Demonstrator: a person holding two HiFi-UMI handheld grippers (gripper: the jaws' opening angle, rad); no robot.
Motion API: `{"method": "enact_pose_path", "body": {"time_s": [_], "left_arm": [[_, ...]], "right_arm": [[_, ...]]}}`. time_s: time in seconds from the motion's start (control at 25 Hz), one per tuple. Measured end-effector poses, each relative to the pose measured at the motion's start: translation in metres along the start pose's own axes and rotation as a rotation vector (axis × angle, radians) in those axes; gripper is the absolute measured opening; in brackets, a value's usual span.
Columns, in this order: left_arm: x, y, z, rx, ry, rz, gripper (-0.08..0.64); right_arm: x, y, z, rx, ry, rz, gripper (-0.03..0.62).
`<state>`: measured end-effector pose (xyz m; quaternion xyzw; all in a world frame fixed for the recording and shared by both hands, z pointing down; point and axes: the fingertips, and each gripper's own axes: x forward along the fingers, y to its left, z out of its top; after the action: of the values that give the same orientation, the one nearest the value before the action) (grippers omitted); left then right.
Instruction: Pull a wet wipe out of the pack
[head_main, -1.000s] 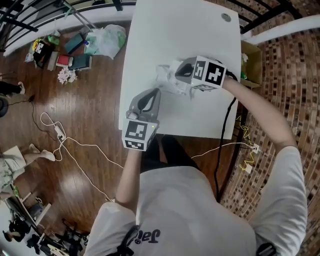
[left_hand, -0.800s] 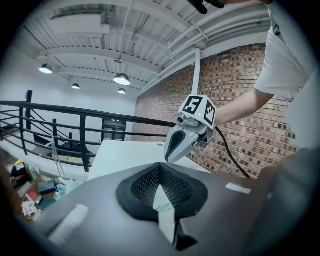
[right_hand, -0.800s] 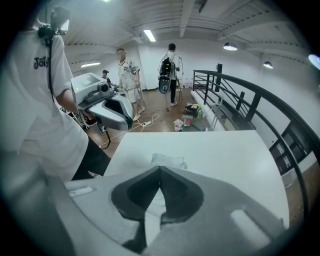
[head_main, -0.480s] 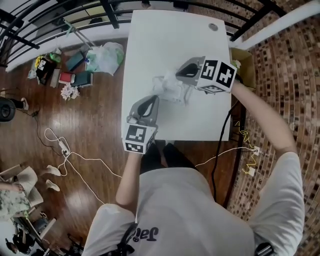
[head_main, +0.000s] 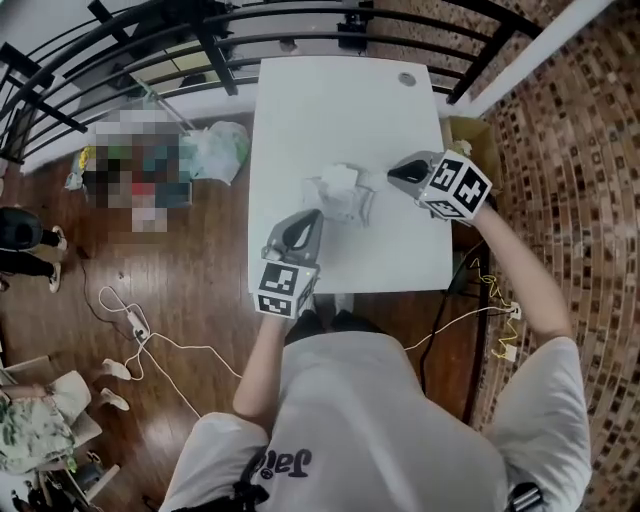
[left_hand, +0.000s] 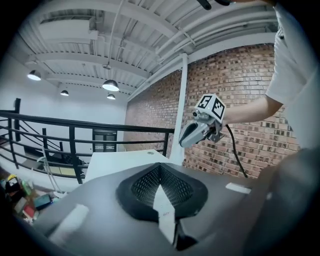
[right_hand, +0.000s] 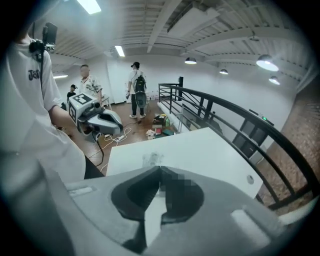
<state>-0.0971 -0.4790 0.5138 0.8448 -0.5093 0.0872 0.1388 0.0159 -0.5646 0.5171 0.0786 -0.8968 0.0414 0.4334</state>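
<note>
The head view takes in the whole layout. The pack of wet wipes lies near the middle of the white worktop, with a crumpled white wipe standing out of its top. The left gripper points at the pack from the near edge. The right gripper points at it from the right, clear of it.

Only the right gripper view also catches the pack, as a faint patch on the worktop just past its fingers, along with a black railing and people standing far off. The left gripper view looks over the worktop and shows the right gripper in the air against a brick wall.

Both pairs of fingers are closed tip to tip, with nothing seen between them.
</note>
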Motion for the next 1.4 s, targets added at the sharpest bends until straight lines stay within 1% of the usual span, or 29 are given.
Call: {"method": "enact_pose_path", "body": {"time_s": [0.08, 0.2, 0.28, 0.36, 0.56, 0.68, 0.72, 0.84, 0.96, 1.04, 1.12, 1.24, 1.32, 1.4], "left_arm": [[0.000, -0.005, 0.002, 0.007, -0.002, -0.009, 0.015], [0.000, -0.007, 0.003, 0.017, 0.000, -0.015, 0.015], [-0.001, -0.007, 0.003, 0.022, 0.002, -0.015, 0.015], [-0.002, -0.008, 0.002, 0.026, 0.004, -0.013, 0.015], [-0.004, -0.013, -0.005, 0.031, 0.024, -0.023, 0.015], [-0.007, -0.016, -0.008, 0.032, 0.034, -0.036, 0.015], [-0.008, -0.017, -0.008, 0.034, 0.036, -0.041, 0.015], [-0.010, -0.018, -0.009, 0.049, 0.036, -0.053, 0.015], [-0.015, -0.020, -0.010, 0.051, 0.033, -0.070, 0.015], [-0.019, -0.020, -0.010, 0.049, 0.027, -0.083, 0.015], [-0.022, -0.020, -0.005, 0.038, 0.017, -0.098, 0.015], [-0.028, -0.019, 0.003, 0.011, 0.000, -0.118, 0.015], [-0.033, -0.017, 0.005, 0.009, -0.014, -0.126, 0.015], [-0.040, -0.015, 0.007, 0.016, -0.018, -0.137, 0.015]], "right_arm": [[0.008, 0.001, -0.034, 0.056, 0.020, -0.039, -0.005], [0.026, 0.005, -0.081, 0.171, 0.028, -0.091, -0.005], [0.040, 0.008, -0.109, 0.245, 0.035, -0.120, -0.005], [0.052, 0.010, -0.133, 0.298, 0.049, -0.149, -0.005], [0.077, 0.009, -0.183, 0.428, 0.076, -0.219, -0.005], [0.089, 0.011, -0.201, 0.495, 0.092, -0.232, -0.003], [0.091, 0.012, -0.204, 0.513, 0.094, -0.236, -0.002], [0.089, 0.015, -0.210, 0.546, 0.093, -0.259, 0.055], [0.076, 0.017, -0.209, 0.565, 0.068, -0.297, 0.080], [0.063, 0.019, -0.204, 0.575, 0.035, -0.329, 0.084], [0.046, 0.022, -0.190, 0.581, -0.027, -0.360, 0.084], [0.014, 0.028, -0.163, 0.623, -0.169, -0.420, 0.084], [-0.008, 0.036, -0.147, 0.654, -0.254, -0.466, 0.083], [-0.026, 0.048, -0.130, 0.665, -0.323, -0.505, 0.083]]}}
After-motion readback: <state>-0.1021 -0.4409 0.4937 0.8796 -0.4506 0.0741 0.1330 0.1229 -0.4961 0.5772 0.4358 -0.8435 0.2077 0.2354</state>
